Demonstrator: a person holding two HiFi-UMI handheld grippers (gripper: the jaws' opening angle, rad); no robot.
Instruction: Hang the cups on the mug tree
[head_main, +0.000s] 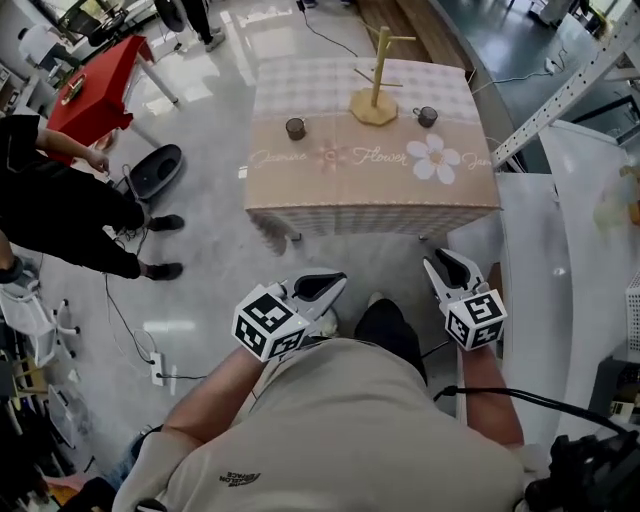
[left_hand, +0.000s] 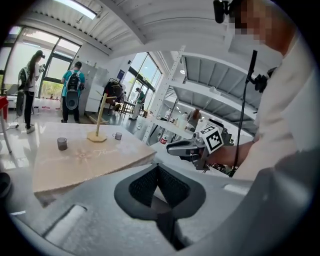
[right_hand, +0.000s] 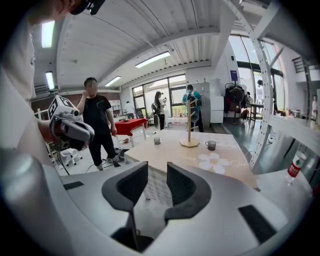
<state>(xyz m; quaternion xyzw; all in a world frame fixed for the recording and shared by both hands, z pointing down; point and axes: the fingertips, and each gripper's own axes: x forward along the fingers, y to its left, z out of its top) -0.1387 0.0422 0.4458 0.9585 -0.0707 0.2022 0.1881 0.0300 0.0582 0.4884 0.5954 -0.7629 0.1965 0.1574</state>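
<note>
nothing is hung yet: the mug tree (head_main: 378, 70) stands bare toward the far side of the table (head_main: 370, 190), with the left cup (head_main: 295, 128) and the right cup (head_main: 427, 116) on the cloth either side of its base, apart from it. both cups are still to fetch. the left claw (head_main: 335, 283) is closed and empty, and the right claw (head_main: 437, 260) is parted around nothing. both are well short of the table's near edge. open floor lies ahead, a metal rack (head_main: 560, 100) crowds the right, and a bystander (head_main: 60, 210) stands left.
</note>
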